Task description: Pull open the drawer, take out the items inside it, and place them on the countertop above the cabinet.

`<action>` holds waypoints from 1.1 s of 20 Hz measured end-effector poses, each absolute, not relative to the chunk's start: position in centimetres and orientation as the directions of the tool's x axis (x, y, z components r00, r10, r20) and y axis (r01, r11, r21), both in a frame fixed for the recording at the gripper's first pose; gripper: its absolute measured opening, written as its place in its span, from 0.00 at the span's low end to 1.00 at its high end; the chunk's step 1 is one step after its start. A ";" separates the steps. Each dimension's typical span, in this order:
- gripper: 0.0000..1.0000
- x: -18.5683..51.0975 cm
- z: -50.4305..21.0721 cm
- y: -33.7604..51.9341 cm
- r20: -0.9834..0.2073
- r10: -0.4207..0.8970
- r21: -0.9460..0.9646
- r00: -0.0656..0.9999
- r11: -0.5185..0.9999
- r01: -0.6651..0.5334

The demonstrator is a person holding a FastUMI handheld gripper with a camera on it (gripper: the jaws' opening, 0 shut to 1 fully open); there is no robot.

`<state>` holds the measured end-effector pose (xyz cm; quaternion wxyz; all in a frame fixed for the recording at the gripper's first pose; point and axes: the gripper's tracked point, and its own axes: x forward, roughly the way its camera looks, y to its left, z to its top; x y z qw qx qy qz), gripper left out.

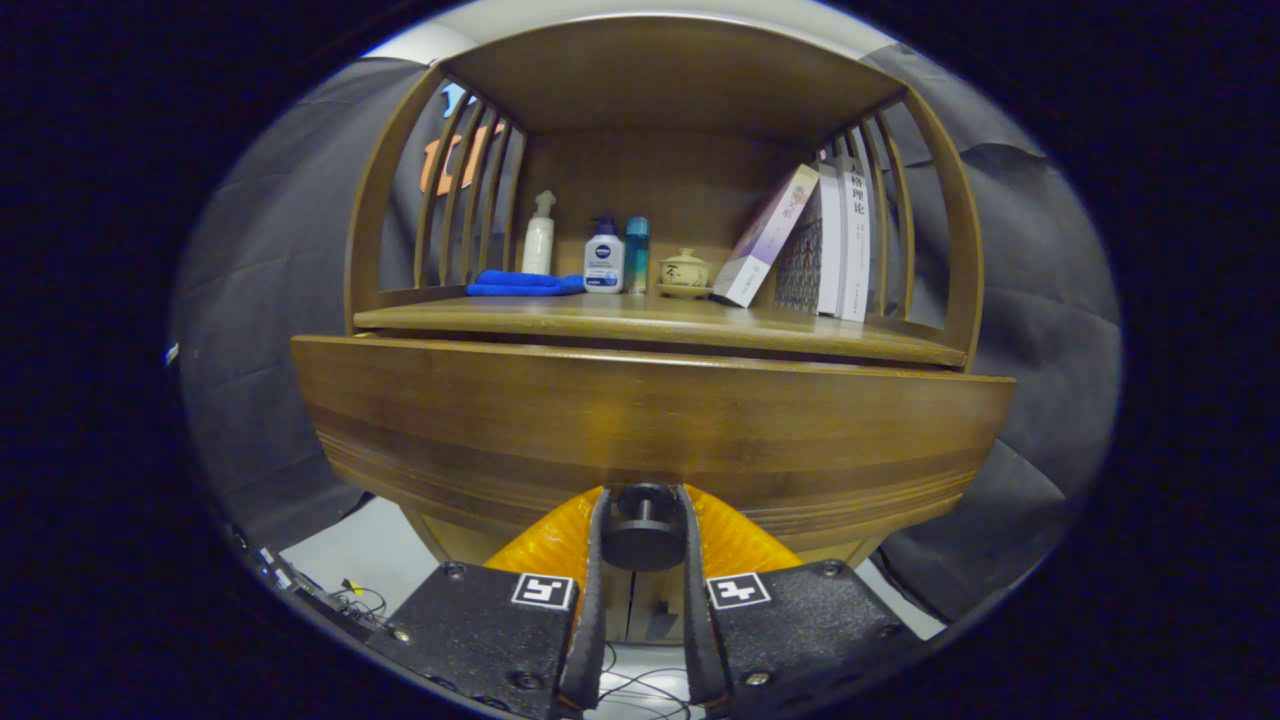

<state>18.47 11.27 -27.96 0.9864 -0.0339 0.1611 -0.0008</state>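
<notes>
The tongs (642,530) point level at the drawer front (650,430), clamped on its dark round knob (641,535), one finger pressing each side. Bottles (604,256) and books (830,240) stand on the desk (640,322) at twelve o'clock, beyond the drawer.

Black cloth (270,300) hangs as the booth's wall on both sides of the frame, creased at the right. A pale floor (360,560) shows at lower left, with loose cables (350,600) lying on it. Light falls evenly from above.
</notes>
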 end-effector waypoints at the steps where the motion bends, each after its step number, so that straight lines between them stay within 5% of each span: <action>1: 0.36 17.6 -27.9 11.3 -0.321 -0.010 -0.062 0.947 0.998 -0.011; 22: 0.35 3.6 -29.5 12.0 -0.385 0.097 -0.096 0.918 0.985 -0.144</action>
